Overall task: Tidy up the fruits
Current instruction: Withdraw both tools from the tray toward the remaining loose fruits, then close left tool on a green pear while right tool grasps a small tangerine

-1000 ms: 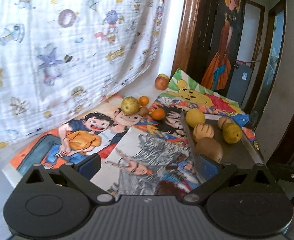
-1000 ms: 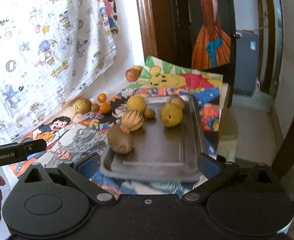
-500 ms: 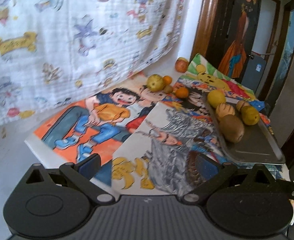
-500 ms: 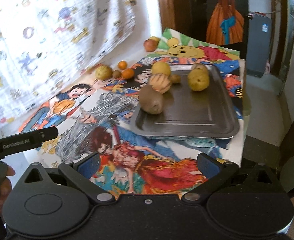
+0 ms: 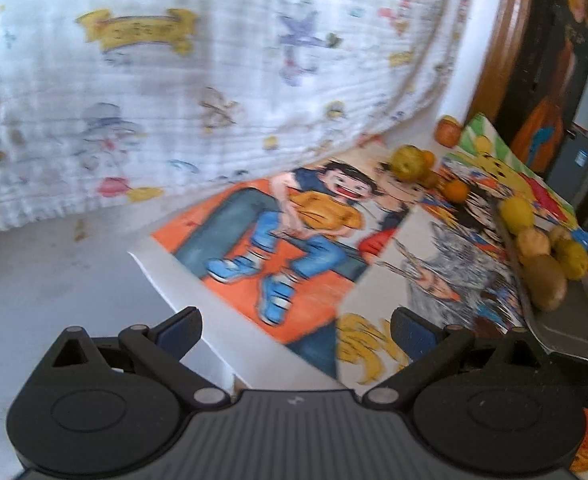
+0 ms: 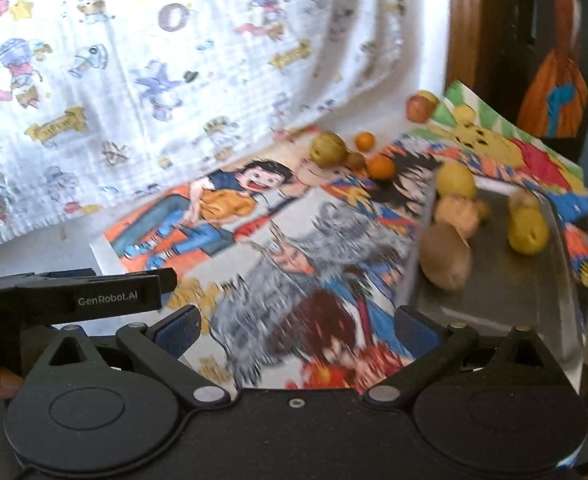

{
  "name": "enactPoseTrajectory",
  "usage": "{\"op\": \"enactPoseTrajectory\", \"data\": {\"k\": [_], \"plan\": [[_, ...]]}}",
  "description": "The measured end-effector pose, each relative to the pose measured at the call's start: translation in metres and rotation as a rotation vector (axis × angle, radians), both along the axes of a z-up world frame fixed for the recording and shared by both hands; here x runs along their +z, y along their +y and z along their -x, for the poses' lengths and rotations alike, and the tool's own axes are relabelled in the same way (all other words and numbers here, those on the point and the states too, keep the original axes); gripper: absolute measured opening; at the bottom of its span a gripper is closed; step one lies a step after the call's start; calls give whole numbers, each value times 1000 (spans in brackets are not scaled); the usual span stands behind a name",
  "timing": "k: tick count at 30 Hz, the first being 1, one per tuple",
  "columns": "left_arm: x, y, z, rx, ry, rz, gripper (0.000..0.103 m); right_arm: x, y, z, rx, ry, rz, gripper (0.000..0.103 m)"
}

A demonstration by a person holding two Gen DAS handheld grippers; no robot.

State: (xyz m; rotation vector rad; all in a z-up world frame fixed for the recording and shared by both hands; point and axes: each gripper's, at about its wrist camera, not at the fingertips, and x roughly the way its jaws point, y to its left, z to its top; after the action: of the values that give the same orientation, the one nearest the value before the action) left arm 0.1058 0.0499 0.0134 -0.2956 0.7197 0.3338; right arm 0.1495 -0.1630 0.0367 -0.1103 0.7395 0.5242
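A dark metal tray [image 6: 549,292] lies at the right of the table and holds several fruits: a brown kiwi [image 6: 445,258], a striped tan fruit [image 6: 455,212], a yellow lemon [image 6: 455,180] and a yellow-green pear [image 6: 527,230]. Loose on the posters beyond sit a green pear [image 6: 327,148], two small oranges [image 6: 379,168] and a reddish apple [image 6: 419,108]. The same tray [image 5: 565,320] and green pear [image 5: 405,158] show in the left wrist view. My left gripper [image 5: 294,330] is open and holds nothing, well short of the fruit. My right gripper [image 6: 294,330] is open too, also holding nothing.
Cartoon posters [image 6: 230,208] cover the table. A printed white cloth [image 6: 154,60] hangs behind it. A wooden door frame [image 6: 469,24] and a dark painting [image 6: 561,60] stand at the far right. Bare grey tabletop [image 5: 54,272] lies at the left. The left gripper's body [image 6: 74,292] shows at the right view's left edge.
Both grippers have pulled back from the fruit and swung left, so the tray now sits further right and farther away. Both stay open and hold nothing.
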Motion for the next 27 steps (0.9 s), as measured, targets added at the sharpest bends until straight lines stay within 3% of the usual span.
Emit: {"op": "enactPoseTrajectory", "data": {"k": [10, 20, 27], "plan": [[14, 34, -25, 68, 1, -65, 103, 8, 23, -38, 52, -31, 9, 102], [29, 32, -75, -16, 9, -156, 103, 15, 20, -92, 50, -81, 2, 102], [23, 13, -110, -100, 53, -199, 103, 19, -3, -135, 48, -117, 21, 102]]}}
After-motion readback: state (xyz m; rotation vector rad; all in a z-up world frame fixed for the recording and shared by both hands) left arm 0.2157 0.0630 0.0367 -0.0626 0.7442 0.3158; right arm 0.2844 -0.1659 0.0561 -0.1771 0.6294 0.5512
